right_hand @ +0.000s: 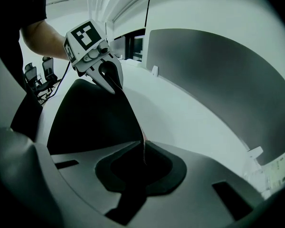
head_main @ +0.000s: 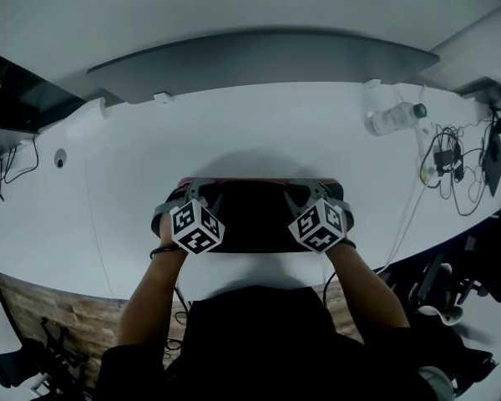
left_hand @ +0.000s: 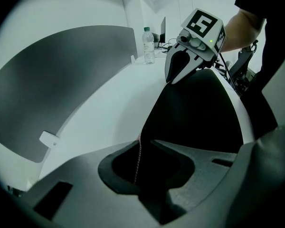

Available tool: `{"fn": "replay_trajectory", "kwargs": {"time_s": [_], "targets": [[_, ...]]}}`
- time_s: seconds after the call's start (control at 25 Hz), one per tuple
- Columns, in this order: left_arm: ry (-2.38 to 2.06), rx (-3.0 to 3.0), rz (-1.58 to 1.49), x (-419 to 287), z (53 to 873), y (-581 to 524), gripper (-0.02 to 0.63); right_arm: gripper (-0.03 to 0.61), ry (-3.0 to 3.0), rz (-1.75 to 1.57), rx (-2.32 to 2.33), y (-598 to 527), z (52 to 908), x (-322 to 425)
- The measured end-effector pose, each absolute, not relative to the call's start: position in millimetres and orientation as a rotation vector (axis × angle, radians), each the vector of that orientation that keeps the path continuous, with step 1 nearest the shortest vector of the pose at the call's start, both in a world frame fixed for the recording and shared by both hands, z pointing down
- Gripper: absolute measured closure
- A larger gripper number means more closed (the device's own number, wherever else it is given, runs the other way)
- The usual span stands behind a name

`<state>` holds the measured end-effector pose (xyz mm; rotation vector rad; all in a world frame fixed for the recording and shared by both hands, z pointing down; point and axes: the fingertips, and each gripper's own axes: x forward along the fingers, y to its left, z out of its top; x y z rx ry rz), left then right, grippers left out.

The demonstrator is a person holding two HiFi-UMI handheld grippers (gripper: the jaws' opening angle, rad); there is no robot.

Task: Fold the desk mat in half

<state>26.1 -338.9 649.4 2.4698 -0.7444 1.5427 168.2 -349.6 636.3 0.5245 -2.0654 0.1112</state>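
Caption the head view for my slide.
Left gripper and right gripper pinch the desk mat edge on a white table.

Both forearms bare, reaching forward side by side: left forearm [head_main: 150, 295], right forearm [head_main: 363, 286]. Left gripper [head_main: 202, 192] and right gripper [head_main: 305, 192] sit level with each other, well apart, both pitched steeply down. Each pair of jaws is nearly together, pinching a thin edge of the desk mat [head_main: 259, 220]. The 2 marker cubes face up.
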Motion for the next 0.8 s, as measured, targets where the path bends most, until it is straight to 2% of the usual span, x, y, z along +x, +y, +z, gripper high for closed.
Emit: {"fn": "replay_trajectory", "kwargs": {"time_s": [0.24, 0.4, 0.6, 0.8], "targets": [[-0.734, 2.470, 1.557, 27, 654, -342, 0.543, 0.543, -2.057, 0.131, 0.530, -354, 643, 169], [-0.785, 2.470, 1.554, 24, 654, -344, 0.509, 0.538, -2.053, 0.137, 0.533, -355, 646, 169], [-0.883, 2.466, 1.545, 17, 650, -354, 0.409, 0.522, -2.045, 0.117, 0.548, -358, 648, 172], [-0.942, 2.443, 1.521, 12, 649, -359, 0.350, 0.504, -2.052, 0.103, 0.576, -360, 648, 174]]}}
